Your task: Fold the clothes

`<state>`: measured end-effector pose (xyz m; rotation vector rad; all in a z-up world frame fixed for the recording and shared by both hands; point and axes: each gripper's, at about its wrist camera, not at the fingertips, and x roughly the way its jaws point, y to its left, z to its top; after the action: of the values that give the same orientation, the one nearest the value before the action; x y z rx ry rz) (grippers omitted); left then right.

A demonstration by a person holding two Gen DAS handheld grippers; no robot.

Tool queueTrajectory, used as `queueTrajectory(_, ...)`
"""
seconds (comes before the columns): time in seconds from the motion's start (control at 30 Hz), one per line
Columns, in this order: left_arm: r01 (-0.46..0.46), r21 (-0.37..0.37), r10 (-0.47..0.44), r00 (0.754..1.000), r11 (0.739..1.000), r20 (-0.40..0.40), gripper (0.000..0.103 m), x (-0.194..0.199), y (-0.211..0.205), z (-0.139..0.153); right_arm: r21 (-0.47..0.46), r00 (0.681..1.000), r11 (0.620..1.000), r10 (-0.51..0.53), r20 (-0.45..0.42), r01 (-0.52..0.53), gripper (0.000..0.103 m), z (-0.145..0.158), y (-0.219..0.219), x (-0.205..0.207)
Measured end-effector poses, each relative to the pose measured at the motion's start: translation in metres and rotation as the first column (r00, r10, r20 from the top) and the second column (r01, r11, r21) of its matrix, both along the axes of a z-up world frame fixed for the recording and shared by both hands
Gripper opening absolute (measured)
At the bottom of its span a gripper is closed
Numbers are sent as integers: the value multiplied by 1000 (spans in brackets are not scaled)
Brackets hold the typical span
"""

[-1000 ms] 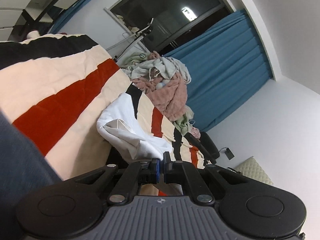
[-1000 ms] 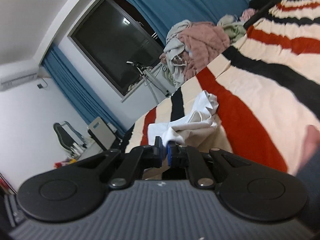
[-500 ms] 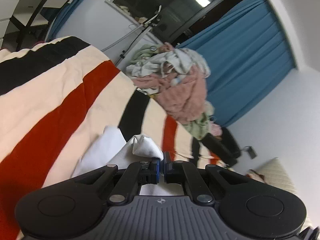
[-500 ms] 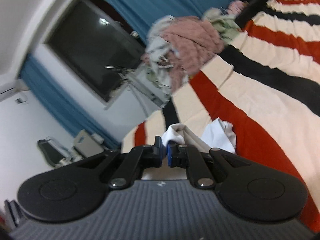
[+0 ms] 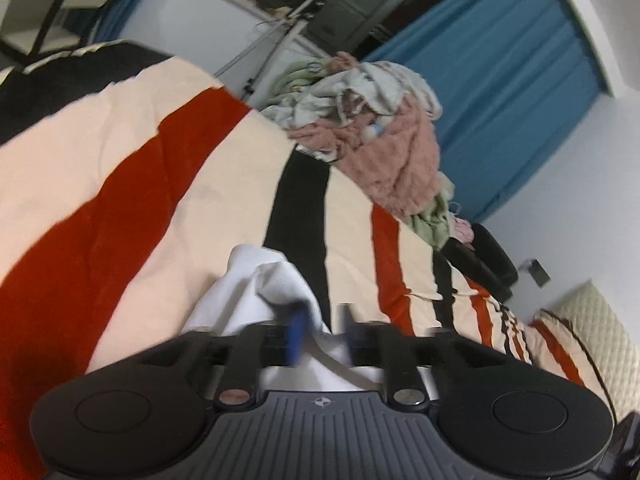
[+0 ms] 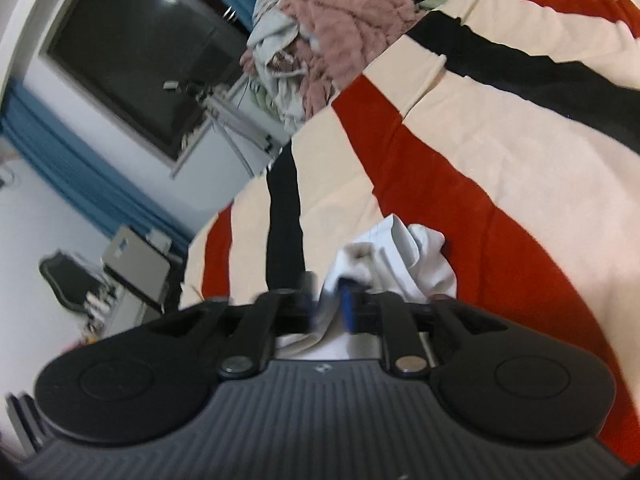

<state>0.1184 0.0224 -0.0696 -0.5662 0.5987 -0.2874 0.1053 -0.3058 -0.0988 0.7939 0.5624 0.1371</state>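
Observation:
A white garment [image 5: 256, 292] lies bunched on the striped blanket [image 5: 120, 184] right in front of both grippers; it also shows in the right wrist view [image 6: 416, 256]. My left gripper [image 5: 322, 332] has its fingers spread apart, with white cloth lying between and under them. My right gripper [image 6: 328, 304] has its fingers a little apart, with a fold of the white cloth between them. Both sets of fingertips are motion-blurred. The near part of the garment is hidden under the gripper bodies.
A heap of unfolded clothes [image 5: 384, 140], pink, grey and green, sits at the far edge of the bed and also shows in the right wrist view [image 6: 340, 28]. Blue curtains [image 5: 500, 92], a dark window [image 6: 132, 52] and a cream cushion [image 5: 592, 328] surround the bed.
Both grippers came down close to the blanket with the white garment. Their fingers, shut on the cloth before, have now parted and the cloth rests on the blanket.

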Motion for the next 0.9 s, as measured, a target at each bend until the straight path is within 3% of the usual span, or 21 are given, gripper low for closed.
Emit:
queueTrajectory(0.03, -10, 47, 8, 999, 999, 38, 74, -4, -1, 4, -15, 1000, 1000, 20, 4, -20, 69, 2, 2, -1)
queueTrajectory(0.07, -21, 94, 14, 997, 995, 77, 84, -9, -3, 7, -38, 999, 999, 39, 36, -38, 91, 6, 6, -6)
queueTrajectory(0.13, -13, 161, -7, 993, 987, 121, 85, -12, -7, 9, -89, 992, 993, 80, 96, -72, 88, 14, 14, -15)
queueTrajectory(0.23, 34, 216, -62, 990, 976, 124, 84, -7, -15, 4, -280, 978, 954, 151, 143, -107, 89, 21, 36, -16)
queueTrajectory(0.3, 50, 249, -77, 992, 967, 97, 84, 0, -22, -5, -372, 974, 920, 184, 130, -124, 67, 17, 48, -7)
queueTrajectory(0.43, 22, 354, -39, 998, 935, 40, 83, 17, -32, -28, -505, 985, 853, 169, 33, -129, 51, -9, 66, 27)
queueTrajectory(0.57, 43, 350, -38, 999, 936, -21, 82, 27, -27, -40, -557, 984, 818, 177, 9, -142, 51, -35, 71, 32)
queueTrajectory(0.63, 45, 350, -38, 999, 936, -26, 82, 26, -23, -40, -570, 985, 810, 172, 9, -136, 51, -27, 75, 25)
queueTrajectory(0.73, 50, 358, -53, 999, 932, -1, 82, 6, -19, -31, -559, 986, 821, 163, 43, -111, 52, -14, 75, 4)
queueTrajectory(0.83, 55, 407, -78, 996, 912, 39, 83, -30, -19, -25, -555, 985, 828, 153, 83, -82, 52, -8, 73, -28)
queueTrajectory(0.9, 60, 437, -89, 995, 897, 45, 83, -53, -19, -23, -587, 987, 805, 145, 62, -81, 54, -8, 75, -49)
